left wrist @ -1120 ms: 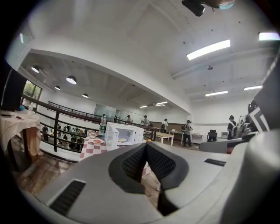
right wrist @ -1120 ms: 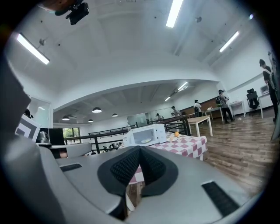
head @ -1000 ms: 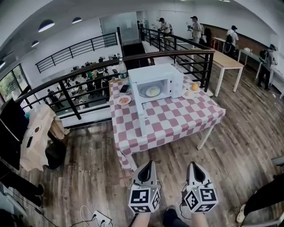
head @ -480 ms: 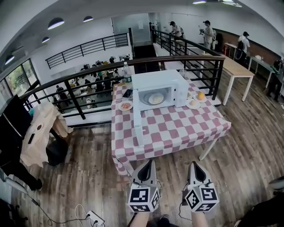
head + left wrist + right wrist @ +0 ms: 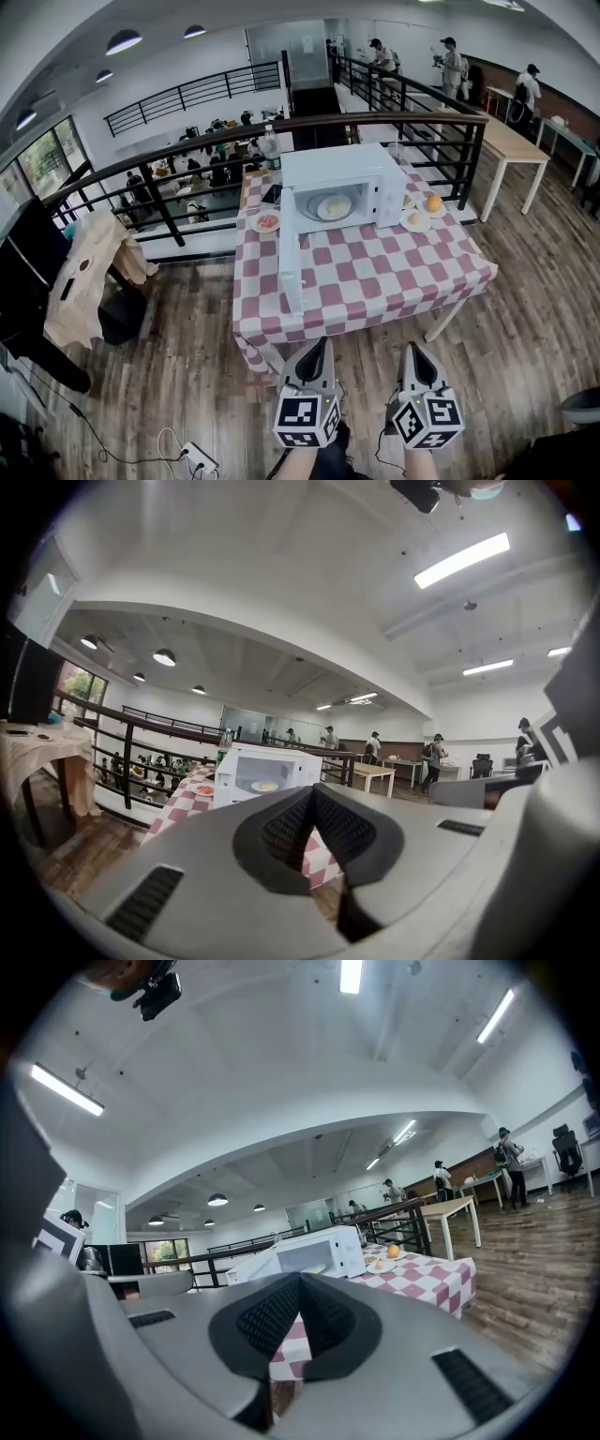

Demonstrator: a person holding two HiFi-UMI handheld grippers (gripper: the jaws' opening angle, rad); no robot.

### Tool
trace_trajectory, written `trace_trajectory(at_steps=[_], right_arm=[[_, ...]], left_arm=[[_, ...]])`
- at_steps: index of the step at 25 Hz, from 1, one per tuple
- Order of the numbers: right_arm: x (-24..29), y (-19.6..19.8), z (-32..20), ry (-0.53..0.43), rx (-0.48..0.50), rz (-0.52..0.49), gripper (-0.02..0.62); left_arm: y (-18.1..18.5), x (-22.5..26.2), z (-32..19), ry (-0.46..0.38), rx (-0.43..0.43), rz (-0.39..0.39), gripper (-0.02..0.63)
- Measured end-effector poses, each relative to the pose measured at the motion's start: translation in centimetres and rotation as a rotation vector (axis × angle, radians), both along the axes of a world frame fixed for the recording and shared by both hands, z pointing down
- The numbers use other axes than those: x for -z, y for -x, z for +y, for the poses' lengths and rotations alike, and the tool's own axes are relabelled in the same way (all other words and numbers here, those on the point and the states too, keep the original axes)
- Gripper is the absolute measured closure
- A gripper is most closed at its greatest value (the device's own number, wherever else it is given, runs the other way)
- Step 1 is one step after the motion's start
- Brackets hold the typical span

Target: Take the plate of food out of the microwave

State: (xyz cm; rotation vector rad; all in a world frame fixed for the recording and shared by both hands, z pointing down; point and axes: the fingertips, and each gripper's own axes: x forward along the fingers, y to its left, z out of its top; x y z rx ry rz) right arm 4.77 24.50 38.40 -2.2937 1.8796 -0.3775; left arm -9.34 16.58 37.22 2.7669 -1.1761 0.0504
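Observation:
A white microwave (image 5: 345, 178) stands at the back of a table with a red and white checked cloth (image 5: 375, 272). Its door (image 5: 291, 267) hangs open to the left. Inside lies the plate of food (image 5: 333, 207), pale with a yellowish heap. My left gripper (image 5: 322, 343) and right gripper (image 5: 410, 348) are held low over the wooden floor, well short of the table's front edge. Both are shut with nothing between the jaws. The left gripper view shows the microwave (image 5: 264, 772) and the plate (image 5: 266, 786) far beyond the left gripper (image 5: 312, 790). In the right gripper view the microwave (image 5: 314, 1253) stands beyond the right gripper (image 5: 300, 1279).
Left of the microwave lie a small plate of food (image 5: 266, 222) and a phone (image 5: 271, 194), with a bottle (image 5: 272, 148) behind. To its right are two plates, one with an orange (image 5: 432, 202). A black railing (image 5: 178, 164) runs behind the table. A cloth-draped stand (image 5: 89, 267) is at left.
The table and microwave have come a little closer and lower in the head view. Both grippers hold the same place and stay shut.

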Motion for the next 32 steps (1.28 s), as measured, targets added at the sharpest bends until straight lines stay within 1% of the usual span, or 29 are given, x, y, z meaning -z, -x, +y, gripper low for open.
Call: trace_trajectory(at_steps=[5,10,17,22,27,32], right_arm=[[-1.0,-1.8,-2.0,0.016,-0.008,-0.007,0.604],[-1.1,-3.8,-5.2,0.018,-0.009,-0.003,0.604],[-0.3,-7.5,-11.6,0.016,-0.018,0.011,0.604],[0.2,-9.5,-16.6,0.012,-0.034,0.012,0.604],[0.1,-10.5,-21.1,0.014,-0.035,0.014,0.604],[-0.6,-10.8,-23.8,0.027,-0.028,0.005,0.604]], left_arm=[[-1.9,-1.1,-2.2,0.020,-0.004,0.002,0.586],[-4.1,-1.3,-5.4,0.029,-0.006,0.012,0.586],[-7.8,-0.9,-12.0,0.033,-0.014,0.026,0.586],[-9.8,-0.5,-16.8,0.028,-0.024,0.023,0.586],[-11.0,-0.9,-20.7,0.029,-0.031,0.019,0.586],[-11.5,-1.1,-23.5,0.034,-0.026,0.022,0.586]])
